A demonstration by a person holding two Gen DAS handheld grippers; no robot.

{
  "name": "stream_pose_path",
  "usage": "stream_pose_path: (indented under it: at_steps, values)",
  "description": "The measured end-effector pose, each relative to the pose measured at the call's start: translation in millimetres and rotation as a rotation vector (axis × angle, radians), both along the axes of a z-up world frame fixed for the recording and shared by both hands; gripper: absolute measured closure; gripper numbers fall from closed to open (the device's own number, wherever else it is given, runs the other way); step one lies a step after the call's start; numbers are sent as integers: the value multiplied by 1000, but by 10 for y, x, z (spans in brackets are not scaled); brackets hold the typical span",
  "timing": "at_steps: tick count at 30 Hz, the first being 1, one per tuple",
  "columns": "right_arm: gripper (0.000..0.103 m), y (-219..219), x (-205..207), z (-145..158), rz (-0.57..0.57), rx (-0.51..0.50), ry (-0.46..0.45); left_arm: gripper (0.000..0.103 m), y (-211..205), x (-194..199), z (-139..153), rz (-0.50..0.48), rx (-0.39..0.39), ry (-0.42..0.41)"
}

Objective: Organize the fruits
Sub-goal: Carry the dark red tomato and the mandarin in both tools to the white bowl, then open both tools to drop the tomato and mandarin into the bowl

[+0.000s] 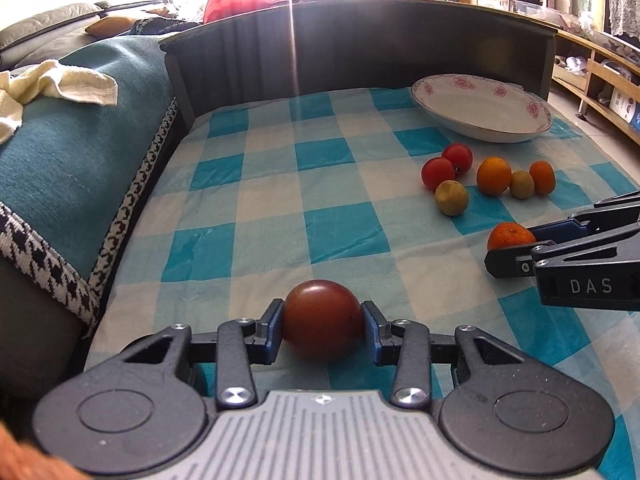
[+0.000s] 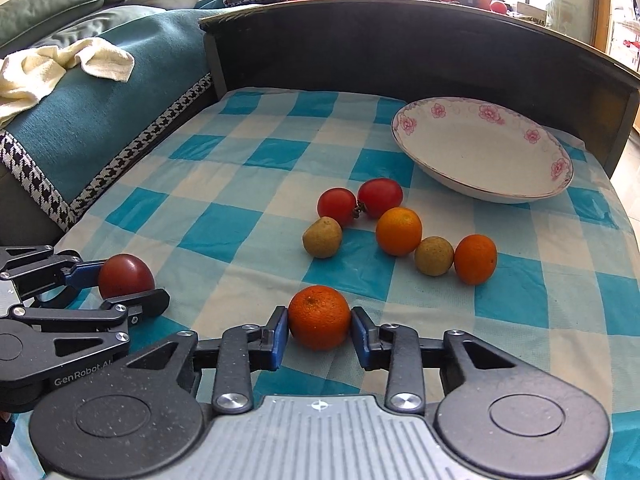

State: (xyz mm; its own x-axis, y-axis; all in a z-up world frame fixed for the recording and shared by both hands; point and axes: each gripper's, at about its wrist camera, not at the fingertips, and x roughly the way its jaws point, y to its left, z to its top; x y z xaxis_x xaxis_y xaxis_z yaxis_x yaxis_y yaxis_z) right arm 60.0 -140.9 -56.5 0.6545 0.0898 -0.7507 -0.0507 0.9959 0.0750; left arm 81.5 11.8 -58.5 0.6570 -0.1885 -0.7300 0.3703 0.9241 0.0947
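My left gripper [image 1: 323,326] is shut on a dark red tomato [image 1: 323,320] low over the checked cloth; it also shows in the right wrist view [image 2: 126,275]. My right gripper [image 2: 319,334] is shut on an orange [image 2: 319,317], which also shows in the left wrist view [image 1: 510,236]. Loose on the cloth lie two red tomatoes [image 2: 360,200], two more oranges [image 2: 399,231] and two yellow-green fruits [image 2: 322,237]. A white floral plate [image 2: 482,148] sits empty at the far right.
A dark raised board [image 2: 400,48] walls the back of the blue-and-white checked cloth [image 2: 240,184]. A teal sofa cover [image 2: 100,120] with a cream towel [image 2: 60,68] lies to the left. Shelves [image 1: 600,72] stand at the right.
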Motion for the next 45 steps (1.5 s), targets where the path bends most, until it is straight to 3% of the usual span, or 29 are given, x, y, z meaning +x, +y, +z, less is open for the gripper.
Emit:
stream_pose_path:
  at_steps: [8,16,28,36,45]
  values:
    - [76,-150,-117,213,-34,28,-34,55,-250,53,269,-24,-80,16]
    - [76,-573,47,519,-152,12,-88,55,-846,508,544,-95,-145,-1]
    - [76,-1164,606,406,-235,3,-73,55,-1530,1107,474,-161,-112,-17]
    - [73,-1312,743,331,-240,9,-65,54,-1678,1216,349,-176,-98,-2]
    - [71,-1347,758,386,-249,32,-88,51,-1638,1250,415,-167,-122,-11]
